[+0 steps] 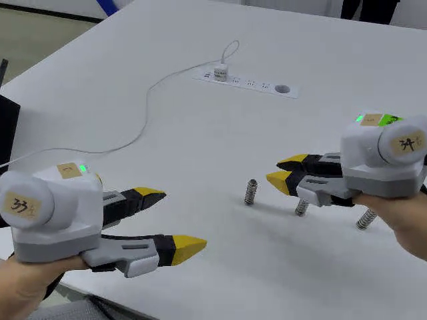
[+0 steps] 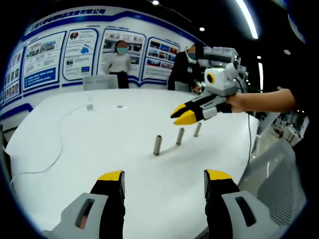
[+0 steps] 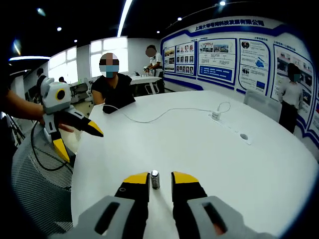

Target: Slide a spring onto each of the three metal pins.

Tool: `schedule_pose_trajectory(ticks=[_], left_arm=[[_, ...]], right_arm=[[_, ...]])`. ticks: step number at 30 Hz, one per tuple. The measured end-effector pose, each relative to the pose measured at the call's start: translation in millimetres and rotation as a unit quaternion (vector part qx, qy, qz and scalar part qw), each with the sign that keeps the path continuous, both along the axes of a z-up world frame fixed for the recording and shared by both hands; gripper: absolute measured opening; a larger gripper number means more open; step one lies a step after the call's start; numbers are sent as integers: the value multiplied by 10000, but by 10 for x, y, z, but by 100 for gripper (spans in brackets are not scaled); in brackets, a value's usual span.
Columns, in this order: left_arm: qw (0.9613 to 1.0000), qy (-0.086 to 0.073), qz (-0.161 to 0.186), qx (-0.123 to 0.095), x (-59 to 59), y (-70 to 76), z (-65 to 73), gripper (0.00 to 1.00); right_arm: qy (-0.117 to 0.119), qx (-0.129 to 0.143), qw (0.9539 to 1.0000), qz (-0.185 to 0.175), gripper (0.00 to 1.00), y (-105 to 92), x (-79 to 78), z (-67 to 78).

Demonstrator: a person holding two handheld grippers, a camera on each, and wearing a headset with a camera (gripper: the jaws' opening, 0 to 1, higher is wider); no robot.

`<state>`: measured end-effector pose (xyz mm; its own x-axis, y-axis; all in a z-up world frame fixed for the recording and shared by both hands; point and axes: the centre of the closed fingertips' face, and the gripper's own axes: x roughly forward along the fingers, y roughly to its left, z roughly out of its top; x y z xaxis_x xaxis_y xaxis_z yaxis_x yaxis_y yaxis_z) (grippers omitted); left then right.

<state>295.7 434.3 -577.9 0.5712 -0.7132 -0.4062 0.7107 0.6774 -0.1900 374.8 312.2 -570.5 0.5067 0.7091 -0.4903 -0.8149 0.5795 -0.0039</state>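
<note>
Our main worry is a knock. The right gripper [image 1: 285,170] hovers just above the table [image 1: 200,133], its narrowly parted, empty jaws aimed at the first spring [image 1: 251,192]. The second spring [image 1: 302,207] and third spring [image 1: 365,218] stand just below its body, so a dip of the hand could tip one or drag it off its pin. A pinch across the coils could also squash a spring or flick it away. The left gripper [image 1: 170,220] hangs well apart, jaws wide and empty. The springs are small upright helices of bright metal, ribbed and likely bouncy. We judge that each sits over a pin, though the pins are mostly hidden. The table is smooth and white, so a loose spring would roll freely.
</note>
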Motion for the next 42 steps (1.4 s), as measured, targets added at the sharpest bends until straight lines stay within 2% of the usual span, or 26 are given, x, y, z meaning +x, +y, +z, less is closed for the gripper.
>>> schedule_pose_trajectory(ticks=[8, 12, 17, 20, 23, 26, 28, 30, 33, 36, 38, 42], left_arm=[[9988, -379, -267, 148, 139, -159, 261, 67], [9976, -539, -385, 204, 201, -234, 375, 68], [9960, -662, -537, 276, 244, -328, 468, 67], [9954, -729, -567, 237, 256, -396, 526, 68], [9949, -778, -622, 176, 237, -477, 559, 70], [9939, -809, -706, 263, 218, -529, 545, 73], [9934, -813, -742, 322, 213, -531, 539, 74], [9932, -812, -753, 353, 212, -522, 542, 74], [9931, -824, -727, 418, 225, -493, 554, 77], [9932, -843, -667, 454, 259, -448, 579, 82], [9933, -861, -639, 443, 272, -438, 600, 84], [9926, -919, -638, 471, 292, -438, 636, 89]], right_arm=[[-35, 21, 9989, -456, 18, -460, -126, 62], [-112, 144, 9973, -705, 19, -689, -182, 177], [-240, 209, 9949, -960, 20, -955, -291, 287], [-433, 238, 9904, -1289, 20, -1149, -325, 364], [-439, 423, 9867, -1508, 20, -1281, -401, 429], [-451, 461, 9854, -1576, 23, -1395, -504, 472], [-482, 405, 9855, -1575, 25, -1450, -553, 483], [-534, 225, 9864, -1539, 25, -1530, -607, 485], [-468, 197, 9878, -1471, 29, -1604, -677, 500], [-422, -29, 9910, -1271, 36, -1659, -758, 477], [-410, -71, 9921, -1183, 41, -1662, -786, 482], [-426, -145, 9959, -779, 51, -1575, -866, 538]])
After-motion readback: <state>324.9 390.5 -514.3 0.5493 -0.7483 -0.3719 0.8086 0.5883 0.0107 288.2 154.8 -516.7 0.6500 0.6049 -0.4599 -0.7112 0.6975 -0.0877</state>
